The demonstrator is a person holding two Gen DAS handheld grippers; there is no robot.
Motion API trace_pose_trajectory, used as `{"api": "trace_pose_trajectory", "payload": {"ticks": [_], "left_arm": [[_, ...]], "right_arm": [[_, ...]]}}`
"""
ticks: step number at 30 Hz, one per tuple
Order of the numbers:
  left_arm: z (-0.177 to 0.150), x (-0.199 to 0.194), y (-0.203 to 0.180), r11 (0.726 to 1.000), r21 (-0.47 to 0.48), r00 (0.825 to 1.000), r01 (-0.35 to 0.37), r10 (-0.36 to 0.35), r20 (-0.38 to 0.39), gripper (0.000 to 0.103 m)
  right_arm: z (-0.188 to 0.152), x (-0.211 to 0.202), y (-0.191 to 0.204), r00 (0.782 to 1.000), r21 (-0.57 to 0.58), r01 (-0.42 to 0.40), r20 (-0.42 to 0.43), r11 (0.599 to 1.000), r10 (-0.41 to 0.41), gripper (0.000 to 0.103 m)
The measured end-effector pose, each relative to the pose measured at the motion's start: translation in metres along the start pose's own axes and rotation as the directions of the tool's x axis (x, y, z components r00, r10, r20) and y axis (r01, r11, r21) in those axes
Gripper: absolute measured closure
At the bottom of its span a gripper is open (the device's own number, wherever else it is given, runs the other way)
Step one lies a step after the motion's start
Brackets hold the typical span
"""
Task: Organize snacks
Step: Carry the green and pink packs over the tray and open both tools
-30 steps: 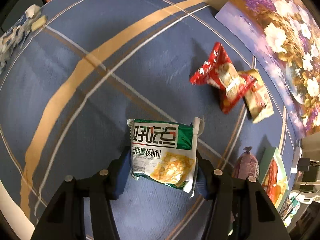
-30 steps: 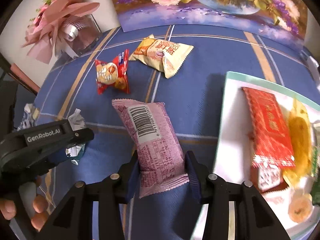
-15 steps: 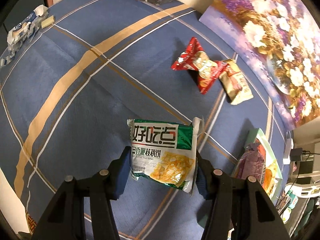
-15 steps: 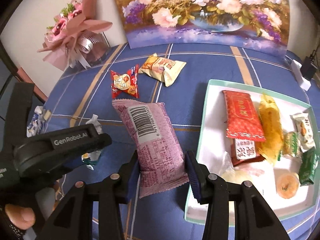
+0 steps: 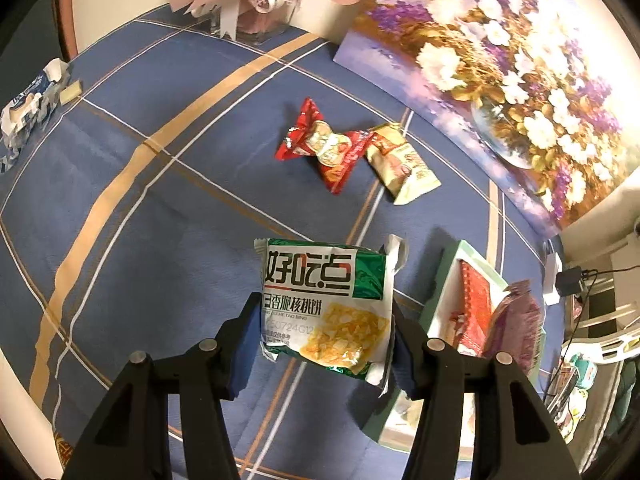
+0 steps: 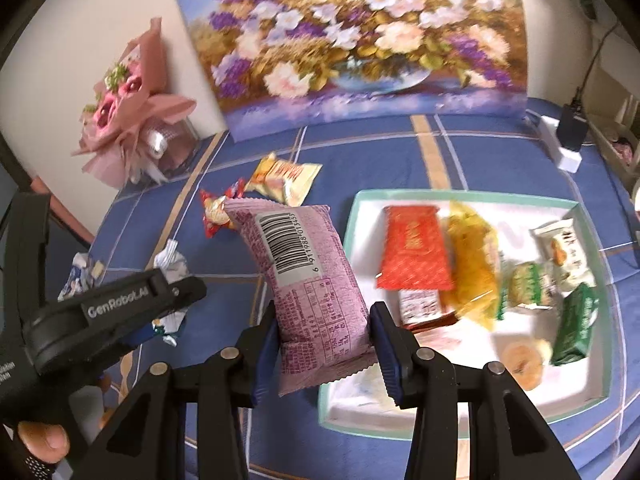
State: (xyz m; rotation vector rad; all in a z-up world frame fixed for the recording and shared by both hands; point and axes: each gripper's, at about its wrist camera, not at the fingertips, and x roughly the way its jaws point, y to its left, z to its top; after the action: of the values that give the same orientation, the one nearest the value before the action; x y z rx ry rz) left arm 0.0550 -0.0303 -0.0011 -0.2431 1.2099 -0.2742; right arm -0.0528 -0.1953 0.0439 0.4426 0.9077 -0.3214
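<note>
I count two loose snacks on my blue cloth (image 5: pixel 168 240): a red packet (image 5: pixel 326 148) and a cream packet (image 5: pixel 400 164) just to its right, their ends touching. My left gripper (image 5: pixel 320 344) pinches one green cookie packet (image 5: pixel 324 304) by its sides, held above the cloth, long axis running away from me, printed face up. Further right, my right gripper (image 6: pixel 322 348) clamps one purple packet (image 6: pixel 308 280), barcode up, long axis leaning away and left, just left of the white tray (image 6: pixel 584 216). The tray holds about seven snacks; motion blur makes the count unsure, and the purple packet hides part of the red packet behind it.
</note>
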Motion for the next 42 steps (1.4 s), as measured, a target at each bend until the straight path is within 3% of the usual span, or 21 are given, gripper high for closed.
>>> {"api": "trace_pose_trajectory", "payload": {"ticks": [11,16,24,32,38,42], "left_arm": [[-0.016,-0.003,-0.044,0.994,0.112,1.0,0.008,-0.008,0.001,0.045],[-0.032,0.001,-0.074,0.979,0.205,1.0,0.014,-0.012,-0.015,0.045],[-0.049,0.022,-0.107,0.947,0.321,1.0,-0.003,0.01,-0.022,0.045],[-0.05,0.051,-0.114,0.934,0.351,0.997,-0.064,0.075,-0.019,0.045],[-0.062,0.067,-0.127,0.917,0.393,0.995,-0.066,0.092,-0.046,0.045],[-0.068,0.066,-0.137,0.908,0.409,0.994,-0.095,0.105,-0.003,0.045]], "right_arm": [[0.011,-0.02,-0.061,0.996,0.147,0.064,0.045,0.987,-0.072,0.056],[0.013,-0.027,-0.093,0.989,0.209,0.122,0.052,0.97,-0.135,0.056],[0.01,-0.035,-0.133,0.985,0.293,0.147,0.042,0.945,-0.166,0.056],[0.005,-0.021,-0.145,0.986,0.317,0.16,-0.006,0.935,-0.166,0.056],[0.002,-0.008,-0.152,0.985,0.33,0.174,-0.051,0.928,-0.167,0.056],[-0.002,-0.002,-0.16,0.979,0.355,0.201,-0.093,0.913,-0.179,0.056]]}}
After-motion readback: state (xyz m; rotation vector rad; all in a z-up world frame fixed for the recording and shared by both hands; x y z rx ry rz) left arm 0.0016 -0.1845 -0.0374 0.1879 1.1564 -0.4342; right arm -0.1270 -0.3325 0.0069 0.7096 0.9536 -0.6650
